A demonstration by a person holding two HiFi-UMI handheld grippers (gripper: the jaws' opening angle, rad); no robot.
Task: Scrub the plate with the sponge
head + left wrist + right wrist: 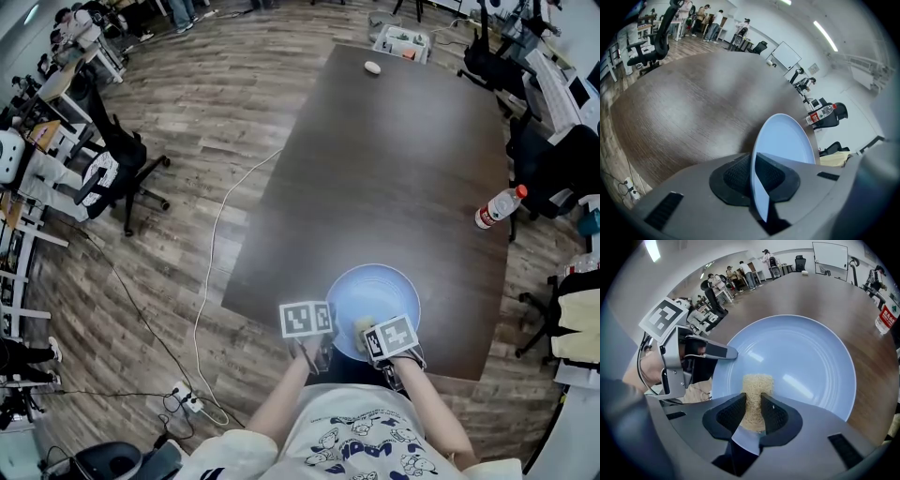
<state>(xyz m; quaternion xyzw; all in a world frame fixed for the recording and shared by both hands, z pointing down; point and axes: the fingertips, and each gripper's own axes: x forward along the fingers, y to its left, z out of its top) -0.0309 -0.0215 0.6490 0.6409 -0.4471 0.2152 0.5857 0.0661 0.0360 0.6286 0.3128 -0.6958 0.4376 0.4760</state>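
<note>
Pale blue round plate (375,291) sits at the near edge of the long dark brown wooden table (394,169), right in front of you, and both of your tools are on it.

The head view gives you the layout. Your left gripper (328,339) meets the plate's near left rim. Your right gripper (364,328) reaches over the near part of the dish, with a small beige fibrous sponge (362,327) at its tip. Only this view shows the white cable (211,253) trailing over the plank floor and the small white object (372,67) at the table's far end. It does not show how the jaws stand.

The left gripper view settles that for the left. You see the plate edge-on, its thin rim running straight between the two black pads, which are clamped onto it. The sponge is out of sight there.

The right gripper view looks into the dish. Its jaws are closed on the sponge, which is squeezed narrow between the pads and spreads out beyond them onto the plate's inner surface near the rim. The same view catches the left gripper from the side, its jaws pinching the rim at the picture's left.

A clear plastic bottle with a red cap and label (497,208) lies near the table's right edge, well apart from the plate.
</note>
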